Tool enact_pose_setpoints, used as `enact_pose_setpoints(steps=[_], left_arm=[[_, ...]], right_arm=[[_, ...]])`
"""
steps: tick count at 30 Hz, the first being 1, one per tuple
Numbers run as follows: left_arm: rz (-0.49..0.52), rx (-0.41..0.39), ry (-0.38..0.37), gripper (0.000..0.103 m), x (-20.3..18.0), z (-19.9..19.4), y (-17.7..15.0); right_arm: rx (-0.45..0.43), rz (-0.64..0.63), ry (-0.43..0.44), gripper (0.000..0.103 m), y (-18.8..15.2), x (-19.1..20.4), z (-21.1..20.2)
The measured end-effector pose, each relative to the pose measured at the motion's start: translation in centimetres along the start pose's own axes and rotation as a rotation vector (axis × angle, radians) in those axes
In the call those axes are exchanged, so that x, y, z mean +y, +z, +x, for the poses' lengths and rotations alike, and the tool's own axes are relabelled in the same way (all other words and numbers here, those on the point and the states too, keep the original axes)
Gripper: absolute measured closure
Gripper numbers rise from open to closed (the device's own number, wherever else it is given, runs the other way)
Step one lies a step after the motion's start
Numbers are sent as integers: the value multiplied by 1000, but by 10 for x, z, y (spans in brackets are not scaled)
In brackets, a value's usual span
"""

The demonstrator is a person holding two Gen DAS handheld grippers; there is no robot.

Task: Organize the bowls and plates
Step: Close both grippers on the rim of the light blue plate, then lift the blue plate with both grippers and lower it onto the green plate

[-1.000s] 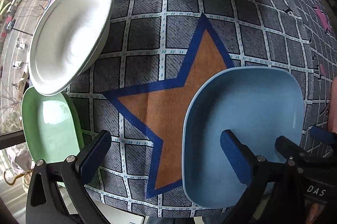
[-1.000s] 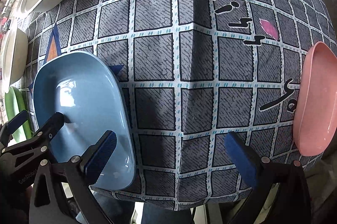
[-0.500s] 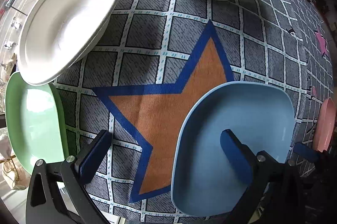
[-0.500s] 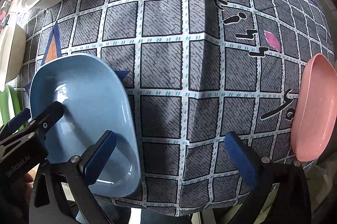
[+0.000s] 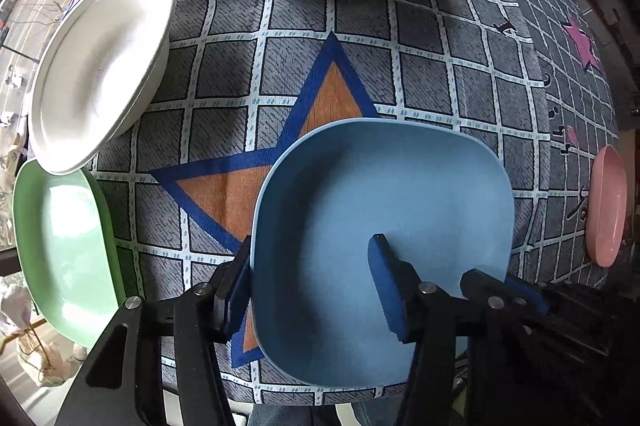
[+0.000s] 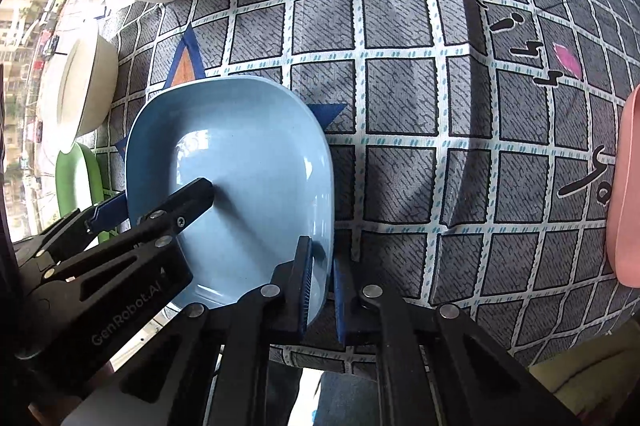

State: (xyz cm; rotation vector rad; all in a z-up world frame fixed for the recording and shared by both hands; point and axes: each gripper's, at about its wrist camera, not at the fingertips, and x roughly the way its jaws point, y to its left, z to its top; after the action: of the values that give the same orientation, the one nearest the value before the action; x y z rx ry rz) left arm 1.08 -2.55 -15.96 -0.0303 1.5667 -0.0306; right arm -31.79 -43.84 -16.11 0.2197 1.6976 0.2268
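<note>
while both tongs sit at the near edge of the table, here's how it looks:
blue plate (image 5: pixel 384 222): on the checked tablecloth (image 5: pixel 440 46), covering part of the orange star (image 5: pixel 236 186)
left gripper (image 5: pixel 312 282): straddling the plate's left rim, one pad outside, one inside; jaws apart, real grip unclear
right gripper (image 6: pixel 322 290): clenched on the plate's right rim
green plate (image 5: pixel 64 246): far left edge
white bowls (image 5: pixel 96 66): three at the back left
pink plate (image 5: pixel 606 204): far right, well apart
</note>
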Motion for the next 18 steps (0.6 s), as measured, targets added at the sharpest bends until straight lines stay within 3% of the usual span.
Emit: enact_pose_setpoints(steps=[4,6,8,18], left_arm=[[-5,-2,13,60,19,-9,-17],[-23,-1,10,74,31,-16,-22],[-24,4,4,82,44,-19,-27],[-2,9,41,85,70,-36,-58]], right_arm=[[9,-19,-20,93,8,4,2],[8,-26,-30,93,8,8,4],[20,-13,-16,93,5,7,6],[51,-16,23,94,-23,10,8]])
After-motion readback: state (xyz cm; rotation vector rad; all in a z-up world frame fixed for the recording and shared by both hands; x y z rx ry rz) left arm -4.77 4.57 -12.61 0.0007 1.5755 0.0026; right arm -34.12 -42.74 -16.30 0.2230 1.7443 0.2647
